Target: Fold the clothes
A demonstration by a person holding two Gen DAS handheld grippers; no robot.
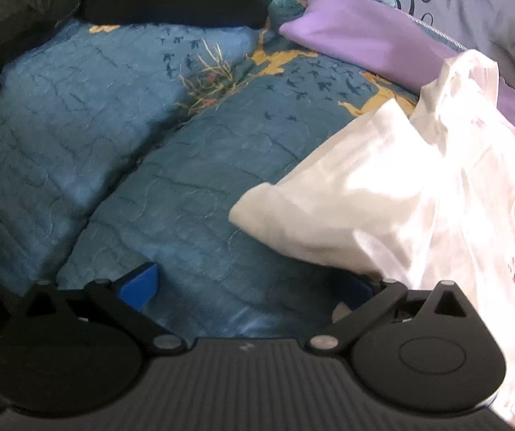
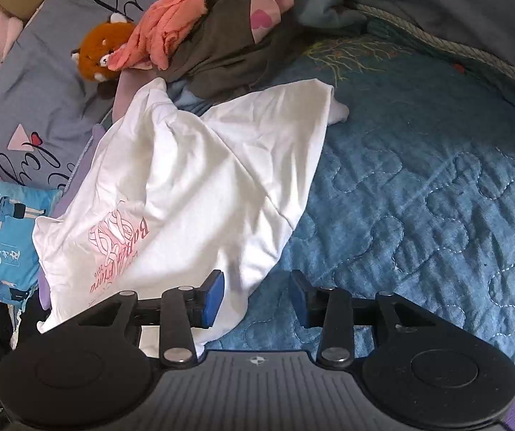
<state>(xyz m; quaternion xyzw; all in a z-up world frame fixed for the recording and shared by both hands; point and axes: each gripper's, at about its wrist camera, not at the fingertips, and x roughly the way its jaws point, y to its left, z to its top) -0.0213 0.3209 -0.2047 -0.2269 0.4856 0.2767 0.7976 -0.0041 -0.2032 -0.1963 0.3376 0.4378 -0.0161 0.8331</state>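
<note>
Fingers of the right gripper [image 2: 256, 298] are spread, pinching nothing; the white cotton T-shirt with pink print [image 2: 185, 194] lies crumpled on the blue quilted bedspread [image 2: 419, 197], its hem between them. Left gripper [image 1: 253, 287] is spread, angled down, shirt edge at its right finger. Best pinch separate corners and pull flat.
</note>
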